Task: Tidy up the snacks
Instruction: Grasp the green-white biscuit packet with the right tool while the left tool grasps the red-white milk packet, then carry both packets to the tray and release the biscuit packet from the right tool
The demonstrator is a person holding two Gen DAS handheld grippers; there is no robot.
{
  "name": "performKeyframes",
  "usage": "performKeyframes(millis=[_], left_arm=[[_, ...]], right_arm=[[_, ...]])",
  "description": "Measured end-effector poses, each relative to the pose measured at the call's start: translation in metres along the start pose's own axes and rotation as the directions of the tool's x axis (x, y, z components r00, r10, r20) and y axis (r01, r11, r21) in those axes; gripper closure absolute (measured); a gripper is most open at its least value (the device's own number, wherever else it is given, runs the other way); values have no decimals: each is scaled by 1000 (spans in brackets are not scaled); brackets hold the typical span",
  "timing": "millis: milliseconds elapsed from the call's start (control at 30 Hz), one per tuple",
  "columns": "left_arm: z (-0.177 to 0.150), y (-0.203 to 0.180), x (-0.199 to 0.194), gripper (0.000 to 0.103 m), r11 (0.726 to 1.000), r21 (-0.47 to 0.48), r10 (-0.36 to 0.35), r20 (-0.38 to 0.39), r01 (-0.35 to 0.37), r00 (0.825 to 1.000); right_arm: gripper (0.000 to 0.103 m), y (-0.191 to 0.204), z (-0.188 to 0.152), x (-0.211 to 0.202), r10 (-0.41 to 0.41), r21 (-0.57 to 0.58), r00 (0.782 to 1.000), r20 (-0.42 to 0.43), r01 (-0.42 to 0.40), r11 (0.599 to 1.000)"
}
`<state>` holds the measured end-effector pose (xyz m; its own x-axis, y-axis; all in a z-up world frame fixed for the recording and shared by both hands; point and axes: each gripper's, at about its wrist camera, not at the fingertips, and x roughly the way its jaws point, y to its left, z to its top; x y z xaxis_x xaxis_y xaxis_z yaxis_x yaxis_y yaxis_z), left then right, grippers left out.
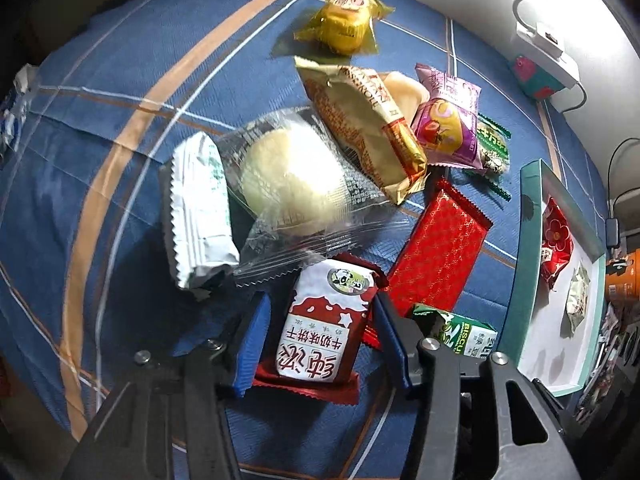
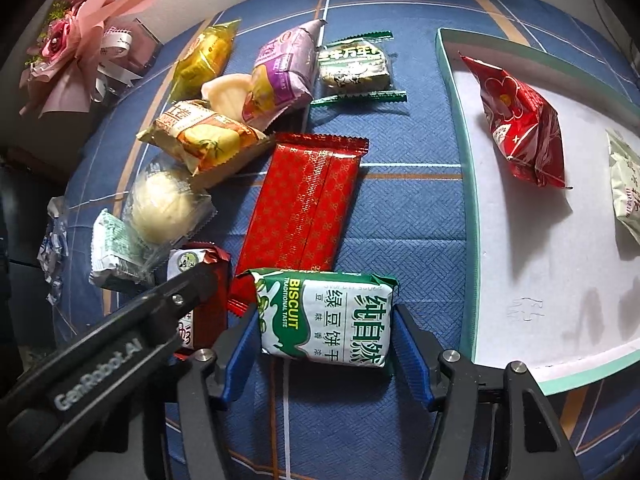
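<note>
My left gripper (image 1: 322, 299) points down over a red-and-white biscuit pack (image 1: 328, 328) on the blue cloth. The pack lies between the blue pads: the right pad meets its edge and a narrow dark gap shows at the left pad. In the right wrist view, my right gripper (image 2: 326, 309) is shut on a green-and-white biscuit pack (image 2: 326, 316), with both pads against its sides. A teal-rimmed white tray (image 2: 460, 160) stands to the right. It holds a red packet (image 2: 520, 120) and a pale packet (image 2: 626, 188).
Loose snacks crowd the cloth: a long red pack (image 2: 308, 200), a clear-wrapped pale bun (image 1: 292, 176), a white-green packet (image 1: 200, 208), a tan pack (image 1: 360, 124), a purple packet (image 1: 448, 120) and a gold packet (image 1: 344, 20). A pink bouquet (image 2: 76, 52) lies far left.
</note>
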<state>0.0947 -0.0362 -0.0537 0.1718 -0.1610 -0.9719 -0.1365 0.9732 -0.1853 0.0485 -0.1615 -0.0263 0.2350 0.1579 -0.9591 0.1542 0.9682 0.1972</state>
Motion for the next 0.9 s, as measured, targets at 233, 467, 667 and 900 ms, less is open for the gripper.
performKeyframes(millis=[233,467,667,900], left_arm=[[-1,2,12,56,1000,-12,-13,-6,13,1000],[2,1,14,59,1000,-12,-11,5,11,1000],[0,7,9,59,1000,-15,-12,7,12,1000],[-1,8,-4,61,1000,-20,-5,20,6,1000]], right_arm=[[37,1,0,2,-13,-15,1000,-3,13,1000],[37,3,0,7,-6,-9,1000,-4,6,1000],[38,2,0,9,0,-6,1000,-5,0,1000],[41,1,-1,3,-6,-18,1000,10,6,1000]])
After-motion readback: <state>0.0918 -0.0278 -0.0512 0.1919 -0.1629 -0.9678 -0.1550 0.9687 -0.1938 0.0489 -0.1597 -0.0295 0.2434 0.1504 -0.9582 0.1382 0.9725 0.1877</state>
